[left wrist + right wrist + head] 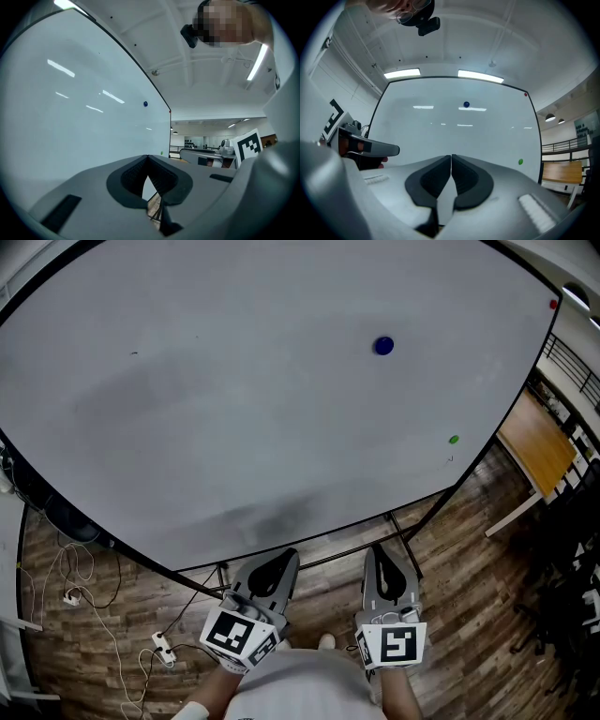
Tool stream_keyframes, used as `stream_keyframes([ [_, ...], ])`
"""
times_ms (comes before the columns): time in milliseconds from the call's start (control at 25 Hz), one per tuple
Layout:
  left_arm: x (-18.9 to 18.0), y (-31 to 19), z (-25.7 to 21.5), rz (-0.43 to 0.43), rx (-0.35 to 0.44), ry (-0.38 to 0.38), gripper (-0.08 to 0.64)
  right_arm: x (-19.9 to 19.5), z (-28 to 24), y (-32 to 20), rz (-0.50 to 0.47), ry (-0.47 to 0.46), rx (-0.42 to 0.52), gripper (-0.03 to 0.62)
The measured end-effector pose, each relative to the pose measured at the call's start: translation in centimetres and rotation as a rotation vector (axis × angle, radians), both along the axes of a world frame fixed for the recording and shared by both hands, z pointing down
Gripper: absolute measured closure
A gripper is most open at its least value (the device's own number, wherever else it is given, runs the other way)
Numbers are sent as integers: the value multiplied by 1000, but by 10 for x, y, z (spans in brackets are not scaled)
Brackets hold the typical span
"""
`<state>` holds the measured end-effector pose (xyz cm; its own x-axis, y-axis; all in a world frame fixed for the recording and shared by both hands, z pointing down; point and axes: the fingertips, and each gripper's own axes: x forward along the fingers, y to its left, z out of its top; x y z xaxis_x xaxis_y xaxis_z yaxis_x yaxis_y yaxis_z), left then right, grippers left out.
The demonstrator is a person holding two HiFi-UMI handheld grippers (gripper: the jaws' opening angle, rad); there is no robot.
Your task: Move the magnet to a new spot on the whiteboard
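Observation:
A round blue magnet (383,346) sticks to the upper right of the whiteboard (234,409); it also shows as a small blue magnet (466,105) in the right gripper view and a tiny blue magnet (145,104) in the left gripper view. A small green magnet (454,440) sits lower right on the board, and a red magnet (553,305) near its top right corner. My left gripper (281,564) and right gripper (384,563) are held low in front of the board, well away from the magnets. Both have their jaws together with nothing between them.
The whiteboard stands on a black metal stand (394,521) over a wooden floor (469,615). White cables (84,596) and a power strip (163,648) lie on the floor at left. A wooden table (536,442) and a railing (572,371) are at right.

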<state>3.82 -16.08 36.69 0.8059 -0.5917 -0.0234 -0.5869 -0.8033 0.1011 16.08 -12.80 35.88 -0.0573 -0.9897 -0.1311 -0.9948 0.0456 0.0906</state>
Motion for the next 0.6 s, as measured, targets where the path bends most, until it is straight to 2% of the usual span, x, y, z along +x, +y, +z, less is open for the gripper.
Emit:
stream_keyframes([
  [600, 5, -2, 2, 15, -4, -5, 554, 0, 5, 3, 7, 0, 0, 591],
])
